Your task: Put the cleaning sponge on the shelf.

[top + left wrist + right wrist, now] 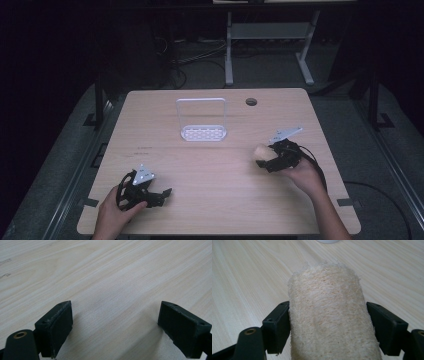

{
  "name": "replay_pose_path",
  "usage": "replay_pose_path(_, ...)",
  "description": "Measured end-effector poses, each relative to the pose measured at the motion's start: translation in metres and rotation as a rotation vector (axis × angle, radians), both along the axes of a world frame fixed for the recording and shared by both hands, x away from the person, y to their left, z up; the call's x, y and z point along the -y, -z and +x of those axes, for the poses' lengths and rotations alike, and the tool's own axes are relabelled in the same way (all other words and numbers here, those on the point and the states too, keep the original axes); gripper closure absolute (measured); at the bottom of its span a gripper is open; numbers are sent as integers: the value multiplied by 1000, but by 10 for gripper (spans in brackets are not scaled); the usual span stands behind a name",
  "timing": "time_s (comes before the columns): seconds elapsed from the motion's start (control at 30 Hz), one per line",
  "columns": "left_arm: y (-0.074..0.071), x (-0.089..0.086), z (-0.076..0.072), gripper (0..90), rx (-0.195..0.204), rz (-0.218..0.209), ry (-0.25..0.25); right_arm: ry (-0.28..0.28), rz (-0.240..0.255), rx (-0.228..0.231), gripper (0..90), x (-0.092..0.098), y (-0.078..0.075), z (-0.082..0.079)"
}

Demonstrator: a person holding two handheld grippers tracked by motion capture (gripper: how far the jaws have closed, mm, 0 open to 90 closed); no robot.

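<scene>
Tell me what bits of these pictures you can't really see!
- Loofah roll: in the right gripper view its near end runs off the bottom edge; in the high view it's too small for detail.
- Right tool: in the high view the roll covers where the pads press.
- White rack: cut off by the right gripper view's top edge.
- Room behind the table: too dark.

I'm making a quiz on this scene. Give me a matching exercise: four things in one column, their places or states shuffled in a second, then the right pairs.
Things:
1. loofah sponge
2. white rack
3. left tool
4. round hole

States or places:
A. open, nothing between its jaws
B. upright at the table's far middle
C. in the tabletop near the far edge
D. clamped in the right tool

Pairs: 1-D, 2-B, 3-A, 4-C
</scene>
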State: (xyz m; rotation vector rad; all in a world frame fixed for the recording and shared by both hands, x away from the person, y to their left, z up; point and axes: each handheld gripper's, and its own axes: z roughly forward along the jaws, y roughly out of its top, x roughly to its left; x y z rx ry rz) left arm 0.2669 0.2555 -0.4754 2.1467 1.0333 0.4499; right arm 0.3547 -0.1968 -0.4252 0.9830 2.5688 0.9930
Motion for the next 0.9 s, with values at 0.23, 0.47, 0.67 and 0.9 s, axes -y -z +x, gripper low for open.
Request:
replay_pose_path(0.23,0,0,0,119,-1,1,0,-16,3,8,236,-6,-7,3)
replay_pose_path(0.47,0,0,0,118,-2,1,0,-38,0,20,236,-16,-13,7)
replay_pose_path(0.67,0,0,0,118,-2,2,0,-50,3,25,236,-22,-17,10)
replay_pose_path(0.9,0,0,0,118,-2,2,0,-68,8,28,236,-32,-22,15)
